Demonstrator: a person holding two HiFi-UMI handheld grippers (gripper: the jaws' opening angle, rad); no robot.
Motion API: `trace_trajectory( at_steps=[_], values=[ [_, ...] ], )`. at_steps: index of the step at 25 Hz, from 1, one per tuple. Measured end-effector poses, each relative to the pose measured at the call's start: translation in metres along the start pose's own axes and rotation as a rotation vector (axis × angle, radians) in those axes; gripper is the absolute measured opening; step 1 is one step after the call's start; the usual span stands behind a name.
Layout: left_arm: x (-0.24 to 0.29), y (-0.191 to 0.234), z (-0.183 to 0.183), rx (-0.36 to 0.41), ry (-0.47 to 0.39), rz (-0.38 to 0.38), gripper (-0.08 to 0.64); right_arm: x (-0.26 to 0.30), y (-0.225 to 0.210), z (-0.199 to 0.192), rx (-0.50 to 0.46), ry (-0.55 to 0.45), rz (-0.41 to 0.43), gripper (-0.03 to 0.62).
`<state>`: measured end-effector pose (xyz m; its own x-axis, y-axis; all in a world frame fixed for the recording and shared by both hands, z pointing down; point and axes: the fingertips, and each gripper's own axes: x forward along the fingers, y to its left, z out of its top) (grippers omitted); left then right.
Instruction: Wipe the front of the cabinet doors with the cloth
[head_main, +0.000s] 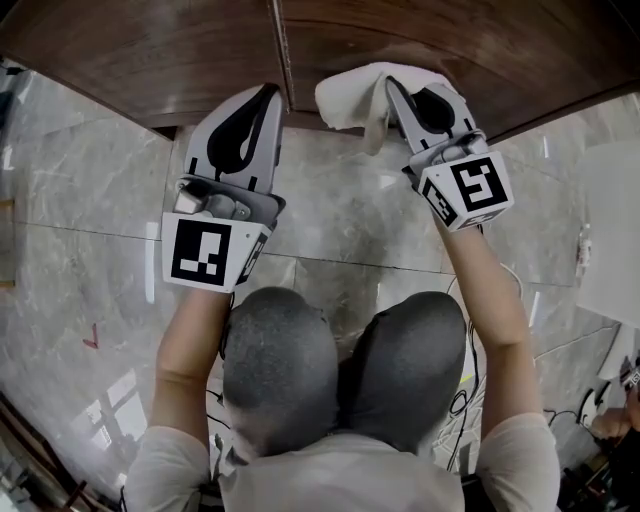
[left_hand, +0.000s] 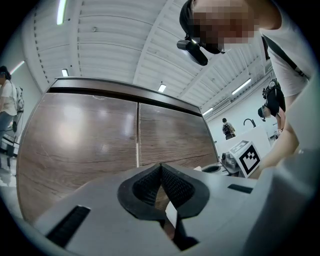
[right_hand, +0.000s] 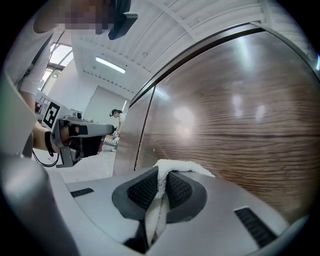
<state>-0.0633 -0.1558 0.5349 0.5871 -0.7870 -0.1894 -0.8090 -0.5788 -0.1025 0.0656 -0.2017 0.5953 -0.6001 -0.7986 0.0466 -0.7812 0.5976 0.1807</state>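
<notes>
The dark wooden cabinet doors (head_main: 400, 40) fill the top of the head view, with the seam (head_main: 284, 55) between them. My right gripper (head_main: 395, 88) is shut on a white cloth (head_main: 355, 95), which is bunched against the lower edge of the right door. In the right gripper view the cloth (right_hand: 182, 166) folds over the jaws (right_hand: 160, 175) and the right door (right_hand: 240, 115) stands close ahead. My left gripper (head_main: 271, 91) is shut and holds nothing, with its tip at the seam near the doors' lower edge. Its jaws (left_hand: 161, 166) face both doors (left_hand: 95, 135).
Grey marble floor (head_main: 90, 230) lies below the cabinet. My knees (head_main: 280, 350) are just behind the grippers. Cables (head_main: 470, 400) trail at the lower right, and a white object (head_main: 612, 230) stands at the right edge. Other people (left_hand: 227, 128) stand far off in the room.
</notes>
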Motion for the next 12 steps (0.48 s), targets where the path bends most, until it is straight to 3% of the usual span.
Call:
trace_trajectory(
  at_steps=[12],
  values=[
    [0.026, -0.039, -0.012, 0.006, 0.03, -0.035, 0.017, -0.054, -0.05, -0.013, 0.027, -0.013, -0.066, 0.052]
  ],
)
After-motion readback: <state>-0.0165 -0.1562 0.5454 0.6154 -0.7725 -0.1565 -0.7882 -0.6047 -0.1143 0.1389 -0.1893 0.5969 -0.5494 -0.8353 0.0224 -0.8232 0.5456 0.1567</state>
